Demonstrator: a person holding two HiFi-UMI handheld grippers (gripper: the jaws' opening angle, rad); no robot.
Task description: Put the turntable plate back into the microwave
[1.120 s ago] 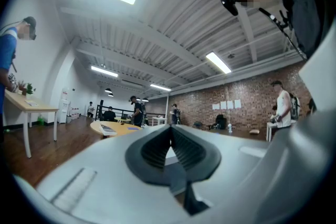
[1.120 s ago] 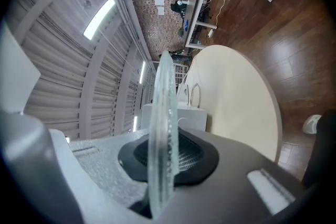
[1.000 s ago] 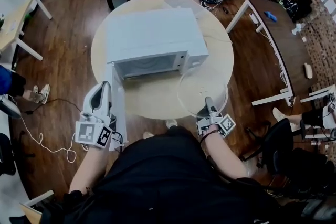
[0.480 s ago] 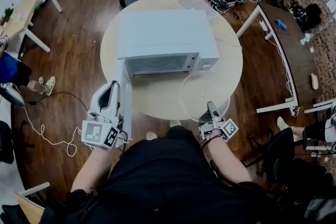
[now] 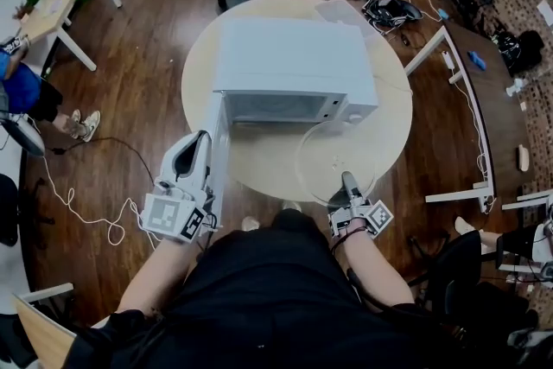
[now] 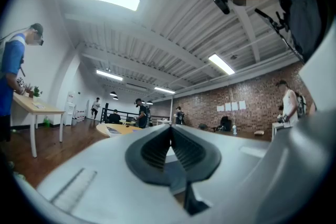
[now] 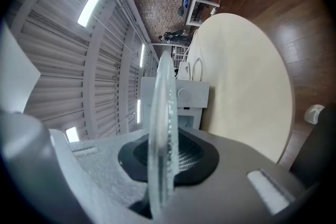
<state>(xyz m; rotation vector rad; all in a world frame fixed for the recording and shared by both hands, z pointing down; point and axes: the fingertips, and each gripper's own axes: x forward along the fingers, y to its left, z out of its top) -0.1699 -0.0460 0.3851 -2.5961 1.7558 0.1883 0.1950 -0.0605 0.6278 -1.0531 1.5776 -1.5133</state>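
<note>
Round pale wooden table in the head view carries a white box microwave, door swung open; the clear glass turntable plate hangs before the opening, not yet inside, and the cavity's contents are hidden. In the left gripper view, the left gripper has its jaws pressed together on nothing. In the right gripper view, the right gripper pinches the plate's rim; it seems mid-carry, and next the plate must slide in level.
</note>
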